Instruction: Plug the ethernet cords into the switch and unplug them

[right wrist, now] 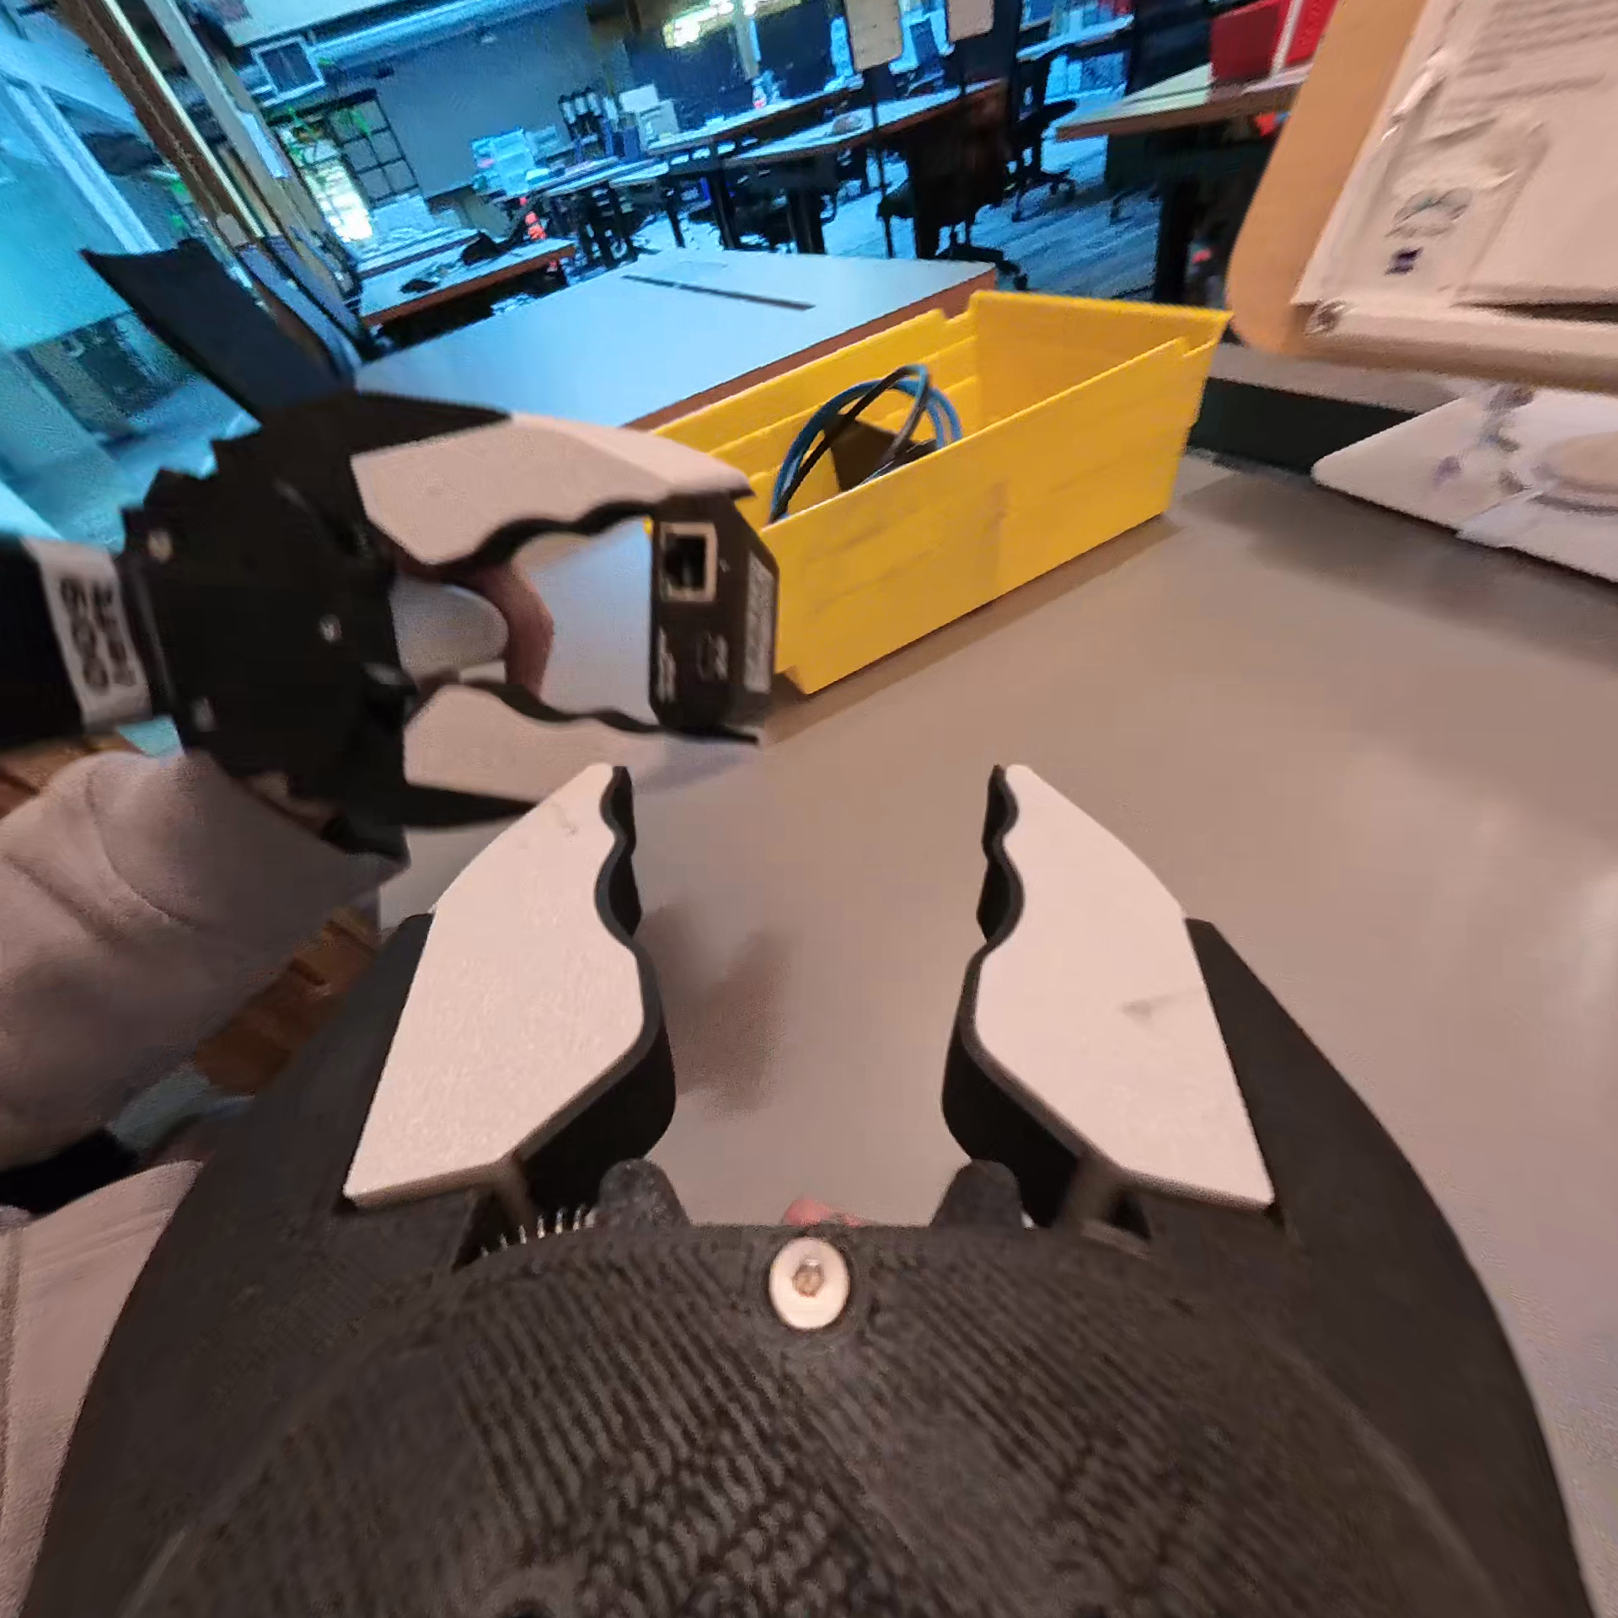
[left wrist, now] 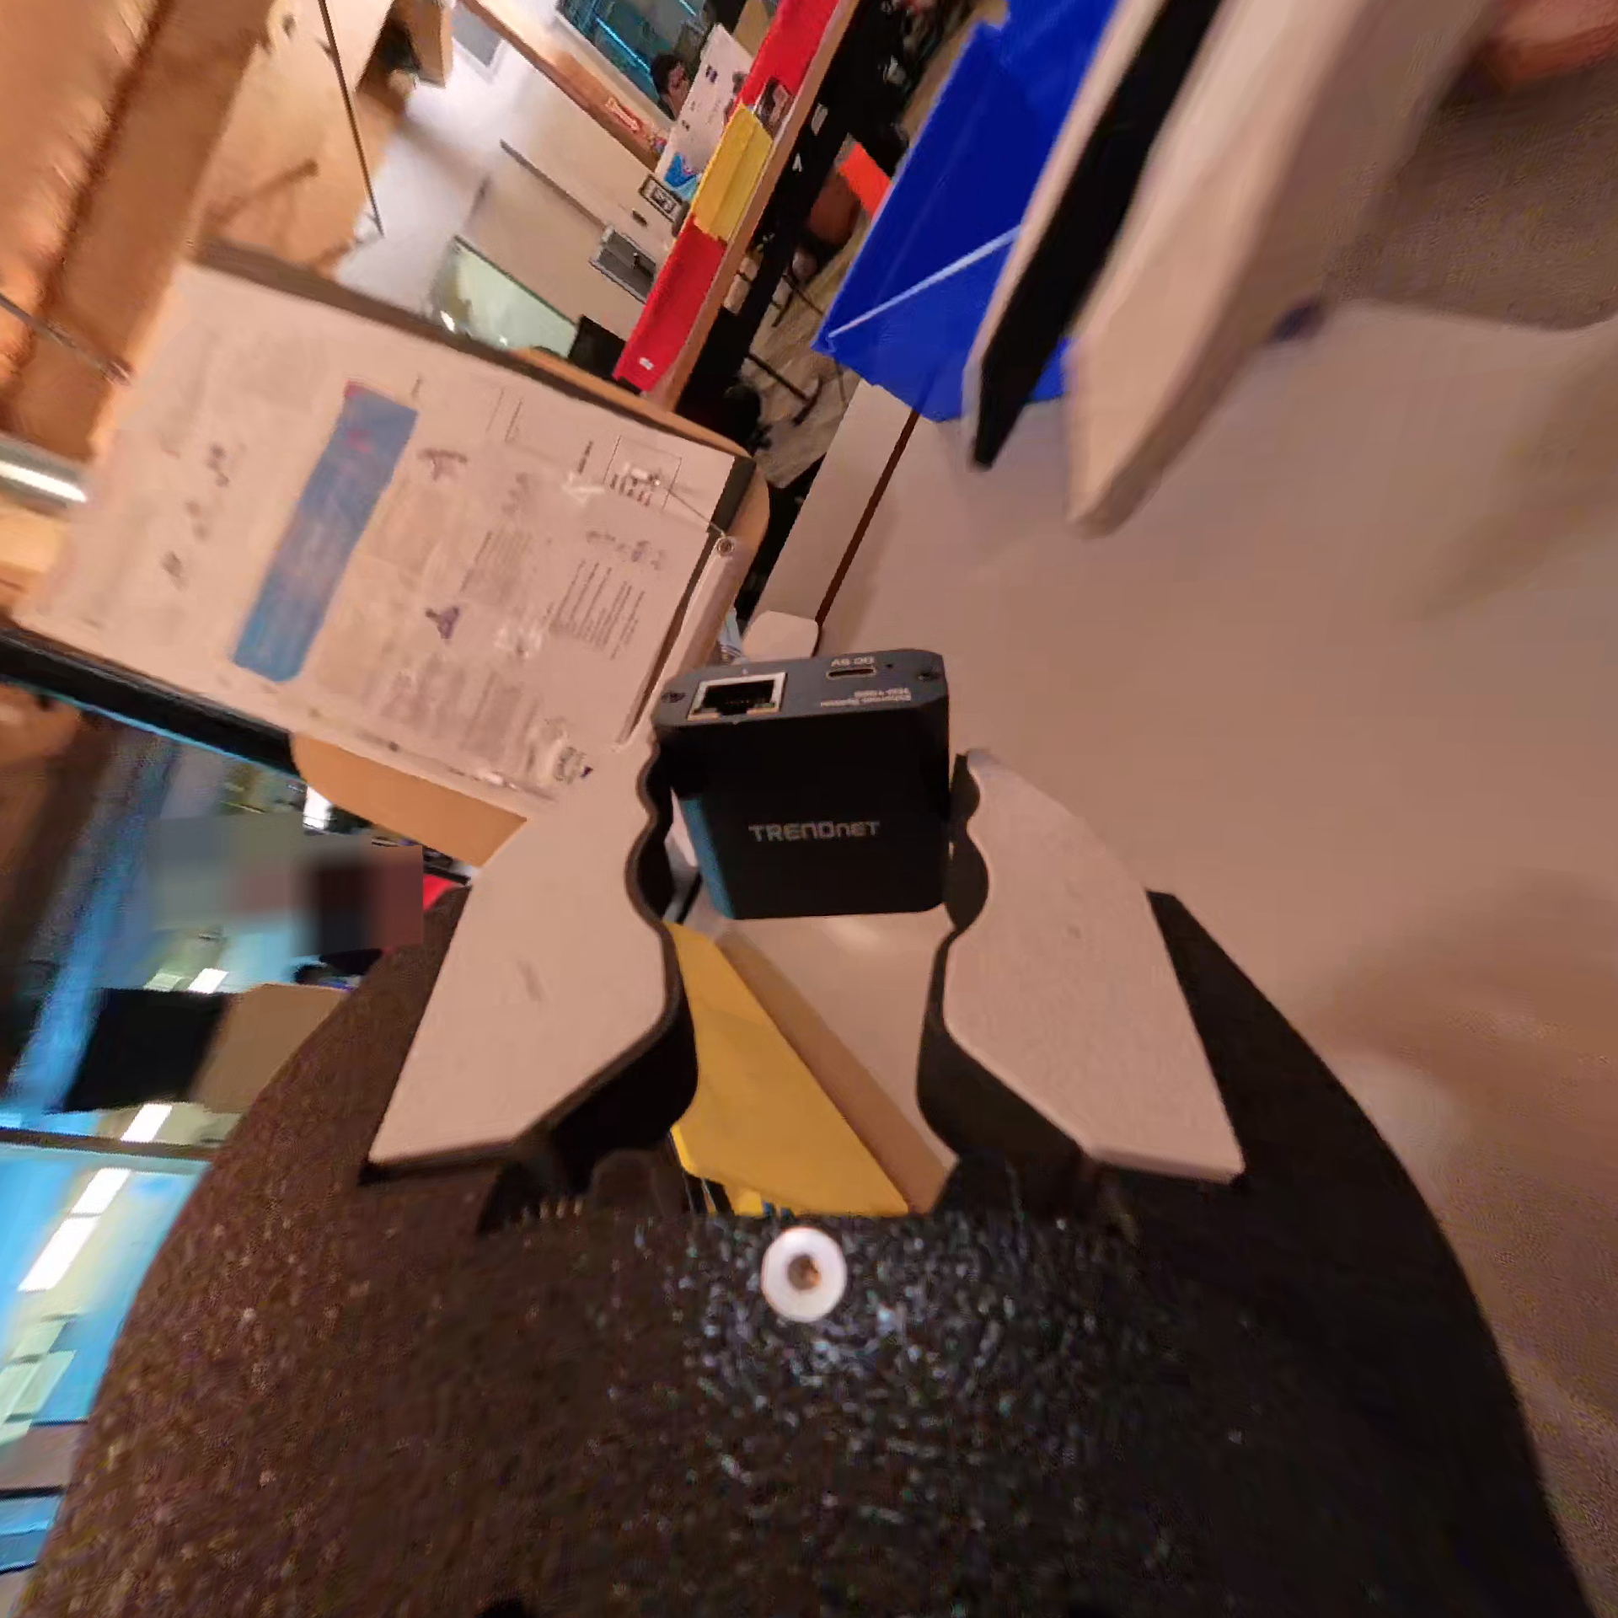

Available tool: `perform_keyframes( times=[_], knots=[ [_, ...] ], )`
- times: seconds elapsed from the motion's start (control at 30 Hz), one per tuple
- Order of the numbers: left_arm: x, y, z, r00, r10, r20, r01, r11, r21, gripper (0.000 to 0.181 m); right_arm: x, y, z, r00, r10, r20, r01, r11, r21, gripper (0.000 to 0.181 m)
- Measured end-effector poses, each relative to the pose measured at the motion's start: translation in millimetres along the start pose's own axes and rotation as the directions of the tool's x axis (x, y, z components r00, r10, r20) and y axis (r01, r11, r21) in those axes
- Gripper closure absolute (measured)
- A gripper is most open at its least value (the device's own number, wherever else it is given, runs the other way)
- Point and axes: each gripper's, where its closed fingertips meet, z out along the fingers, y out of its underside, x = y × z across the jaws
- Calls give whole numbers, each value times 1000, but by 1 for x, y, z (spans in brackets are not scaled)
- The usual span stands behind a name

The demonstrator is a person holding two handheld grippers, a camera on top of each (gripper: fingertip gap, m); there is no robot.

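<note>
- The left gripper [left wrist: 810, 819] has its jaws closed on the switch [left wrist: 810, 788], a small dark rectangular box with a smooth matte shell; the wavy inner edges of the pale flat fingers [left wrist: 560, 963] press its two long sides, and its end face with one square network socket and a small slot points away from the camera
- In the right wrist view that same left gripper [right wrist: 700, 613] holds the switch [right wrist: 714, 617] clear above the table [right wrist: 1226, 788], turned so the socket end faces the right gripper
- The right gripper [right wrist: 810, 814] has its jaws spread wide with nothing between them; its body is rough, grainy black plastic with a white washer and screw at the middle
- Beyond the switch a yellow plastic bin [right wrist: 1007, 490] with ribbed walls sits on the smooth grey table; coiled ethernet cords [right wrist: 862, 429], dark and blue, lie inside it
- A blue bin [left wrist: 928, 263] lies farther off in the left wrist view
</note>
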Motion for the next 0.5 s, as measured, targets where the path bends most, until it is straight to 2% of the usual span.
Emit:
perform_keyframes(
  times=[0.03, 0.1, 0.17, 0.2, 0.27, 0.33, 0.43, 0.5],
  knots=[
    [9, -5, -1, 998, 57, 23, -57, 998, -6, 121, -6, 2, 3, 1000, 7, 21, -7, 1000, 1, 106],
    [19, -17, -3, 989, 125, 79, -127, 992, 11, 121, -20, 9, 8, 997, 12, 77, -12, 1000, -10, 109],
    [23, -28, -7, 975, 192, 113, -197, 980, 30, 121, -22, 16, 14, 998, -21, 66, 24, 999, -48, 114],
    [22, -31, -8, 964, 227, 139, -233, 972, 23, 121, -25, 13, 15, 996, -51, 67, 53, 998, -19, 116],
    [24, -35, -11, 943, 288, 168, -295, 955, 17, 121, -27, -1, 15, 989, -141, 38, 137, 988, 75, 132],
    [28, -38, -12, 923, 332, 194, -341, 940, 17, 121, -40, -11, 13, 973, -216, 77, 203, 968, 149, 157],
    [32, -35, -13, 899, 387, 204, -392, 920, -16, 121, -39, -3, 16, 952, -290, 99, 284, 956, 72, 157],
    [33, -38, -16, 911, 349, 219, -364, 931, 32, 122, -42, -6, 14, 916, -377, 135, 363, 924, 121, 157]
  ],
)
